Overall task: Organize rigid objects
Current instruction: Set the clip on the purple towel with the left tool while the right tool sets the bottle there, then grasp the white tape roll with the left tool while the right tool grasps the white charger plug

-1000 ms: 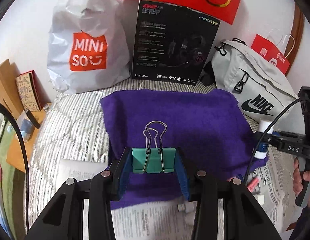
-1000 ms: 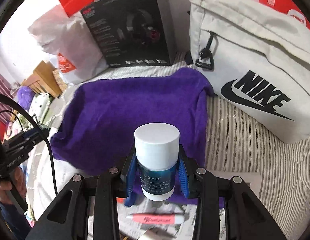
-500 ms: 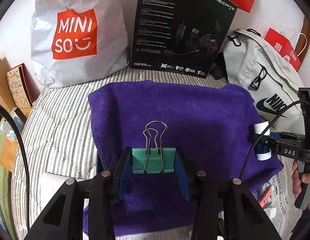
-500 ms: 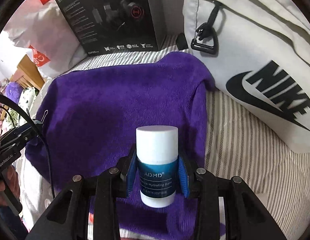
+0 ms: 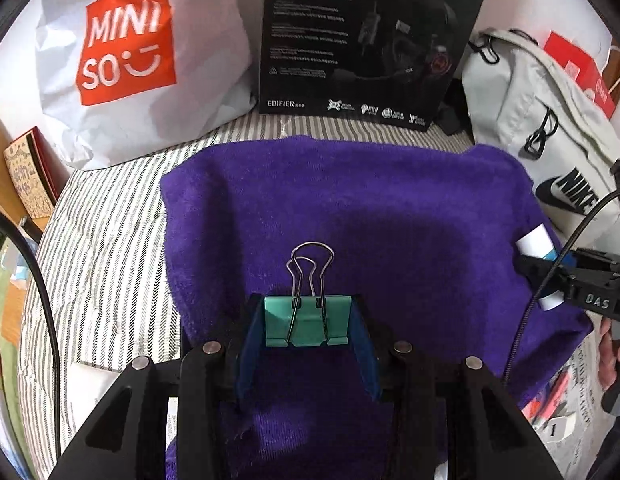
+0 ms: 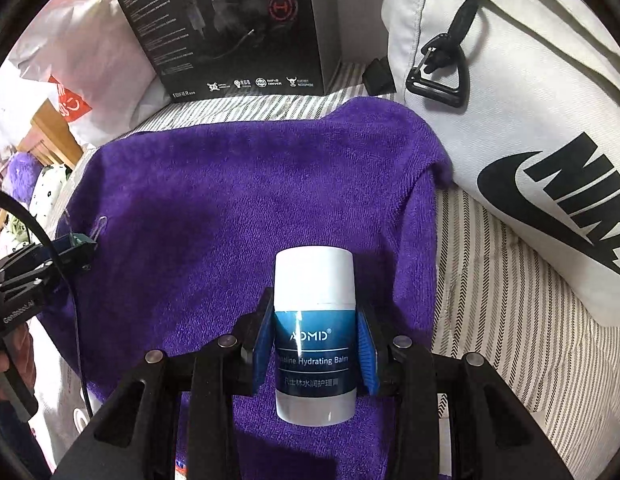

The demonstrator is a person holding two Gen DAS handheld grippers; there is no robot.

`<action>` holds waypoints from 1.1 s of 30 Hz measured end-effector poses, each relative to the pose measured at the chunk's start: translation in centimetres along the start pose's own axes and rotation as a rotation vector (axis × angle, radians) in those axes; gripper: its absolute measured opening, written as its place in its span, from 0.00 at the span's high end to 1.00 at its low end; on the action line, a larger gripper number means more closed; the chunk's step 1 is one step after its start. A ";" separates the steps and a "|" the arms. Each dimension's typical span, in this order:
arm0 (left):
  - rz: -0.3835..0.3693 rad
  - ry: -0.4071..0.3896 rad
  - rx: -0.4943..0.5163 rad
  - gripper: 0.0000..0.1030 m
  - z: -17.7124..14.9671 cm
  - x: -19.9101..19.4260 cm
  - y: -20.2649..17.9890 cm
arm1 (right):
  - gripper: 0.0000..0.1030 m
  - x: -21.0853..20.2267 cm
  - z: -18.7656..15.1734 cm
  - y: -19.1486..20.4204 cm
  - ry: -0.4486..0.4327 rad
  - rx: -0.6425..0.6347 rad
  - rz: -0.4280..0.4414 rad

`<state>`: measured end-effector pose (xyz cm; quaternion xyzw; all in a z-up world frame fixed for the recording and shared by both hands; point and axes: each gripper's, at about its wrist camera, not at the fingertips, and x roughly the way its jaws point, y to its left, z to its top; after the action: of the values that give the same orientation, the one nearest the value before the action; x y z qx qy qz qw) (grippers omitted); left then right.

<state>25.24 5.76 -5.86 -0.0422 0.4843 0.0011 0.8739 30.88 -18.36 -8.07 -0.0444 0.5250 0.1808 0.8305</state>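
While the green binder clip (image 5: 306,322) sits clamped between the pads of the left gripper (image 5: 306,334), wire handles pointing ahead, the balm bottle (image 6: 315,334) stands gripped by its label in the right gripper (image 6: 315,346), long axis running forward. Both hang over the purple towel (image 5: 350,208) on the striped bed (image 5: 98,232): clip above its near left part, bottle near its right edge, so each likely goes straight down.
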 end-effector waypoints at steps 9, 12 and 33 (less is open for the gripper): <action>0.018 0.006 0.015 0.61 -0.3 0.3 -0.3 | 0.61 0.3 -0.2 0.4 -0.020 -0.029 0.010; 0.035 0.010 0.035 0.61 -0.5 0.2 -0.6 | 0.55 0.1 -0.3 0.4 -0.014 -0.029 0.030; -0.009 -0.004 -0.009 0.45 -4.4 -5.4 -1.4 | 0.39 -7.5 -6.0 -0.3 -0.088 0.041 0.040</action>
<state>18.75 4.24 -3.50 -0.0484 0.4824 -0.0008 0.8746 23.00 -22.14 -4.15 -0.0088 0.4924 0.1882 0.8497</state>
